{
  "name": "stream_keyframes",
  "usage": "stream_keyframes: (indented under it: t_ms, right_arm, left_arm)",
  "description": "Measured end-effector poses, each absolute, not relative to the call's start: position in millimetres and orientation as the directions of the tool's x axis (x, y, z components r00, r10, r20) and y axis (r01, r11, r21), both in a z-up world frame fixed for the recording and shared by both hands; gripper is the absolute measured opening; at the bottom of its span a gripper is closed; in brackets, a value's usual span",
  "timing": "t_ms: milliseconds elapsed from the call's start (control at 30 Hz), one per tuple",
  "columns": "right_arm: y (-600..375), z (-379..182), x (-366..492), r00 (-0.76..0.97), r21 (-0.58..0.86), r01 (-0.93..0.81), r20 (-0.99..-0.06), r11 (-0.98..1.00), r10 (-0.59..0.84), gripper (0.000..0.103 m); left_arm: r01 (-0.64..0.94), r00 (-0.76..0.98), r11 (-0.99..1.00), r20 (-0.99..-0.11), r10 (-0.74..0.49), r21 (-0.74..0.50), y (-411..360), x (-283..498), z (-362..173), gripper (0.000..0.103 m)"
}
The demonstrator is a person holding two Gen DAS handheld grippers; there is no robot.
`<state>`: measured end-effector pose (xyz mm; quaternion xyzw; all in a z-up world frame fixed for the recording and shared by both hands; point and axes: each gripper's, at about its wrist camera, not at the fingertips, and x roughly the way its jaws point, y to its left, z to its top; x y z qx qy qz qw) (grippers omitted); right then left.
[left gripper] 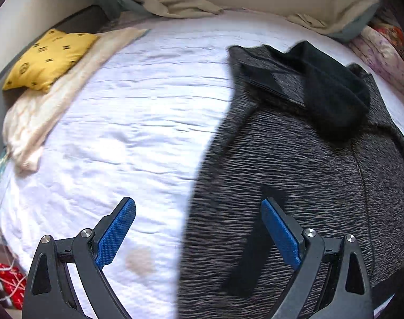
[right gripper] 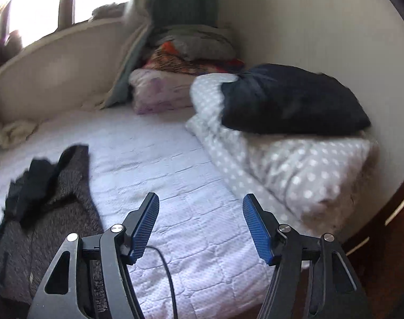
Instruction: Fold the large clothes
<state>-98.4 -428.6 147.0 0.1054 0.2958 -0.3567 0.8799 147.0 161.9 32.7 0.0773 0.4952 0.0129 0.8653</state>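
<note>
Directly ahead of the left gripper [left gripper: 198, 207], the grey knit garment [left gripper: 294, 164] lies spread on the white bed cover [left gripper: 122, 133]; its near edge runs between the two fingers, so that the right finger hangs over the knit and the left one over bare cover. The jaws stand wide apart and hold nothing. The right gripper [right gripper: 200, 203] also has its jaws parted and empty, poised over the white cover [right gripper: 175, 186], with the garment [right gripper: 50, 199] off to its left, apart from the fingers.

Only the left wrist view shows the yellow cushion [left gripper: 45, 58] with dark motifs, resting on a cream blanket [left gripper: 55, 101] along the far left edge of the bed, and a red item with white cord [left gripper: 10, 281] low beside the bed. Only the right wrist view shows the window [right gripper: 55, 2], a grey duvet with white dots [right gripper: 294, 164] folded at the bed's right end, a dark navy bundle [right gripper: 289, 101] sitting on it, and a pile of bedding [right gripper: 186, 61] in the corner. A thin black cable [right gripper: 164, 273] loops between the right gripper's fingers.

The garment is a mottled grey-and-black ribbed knit with a plain black collar or lining [left gripper: 332, 87] folded open near its top. The bed cover is quilted and wrinkled, with a faint brownish stain [left gripper: 139, 261] near the left gripper. Blue, finely textured pads [left gripper: 117, 234] line the black fingers.
</note>
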Motion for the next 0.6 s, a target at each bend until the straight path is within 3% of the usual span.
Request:
stream_keyframes:
  t_ms: [267, 600]
  right_arm:
    - [-464, 219, -172, 0.561, 0.063, 0.787, -0.488, 0.614, -0.668, 0.063]
    - [-480, 259, -221, 0.516, 0.09, 0.842, -0.424, 0.532, -0.744, 0.063]
  left_arm:
    - [0.025, 0.534, 0.99, -0.84, 0.102, 0.136, 188, 160, 61, 0.096]
    - [0.005, 0.55, 0.986, -0.824, 0.134, 0.164, 223, 140, 92, 0.094]
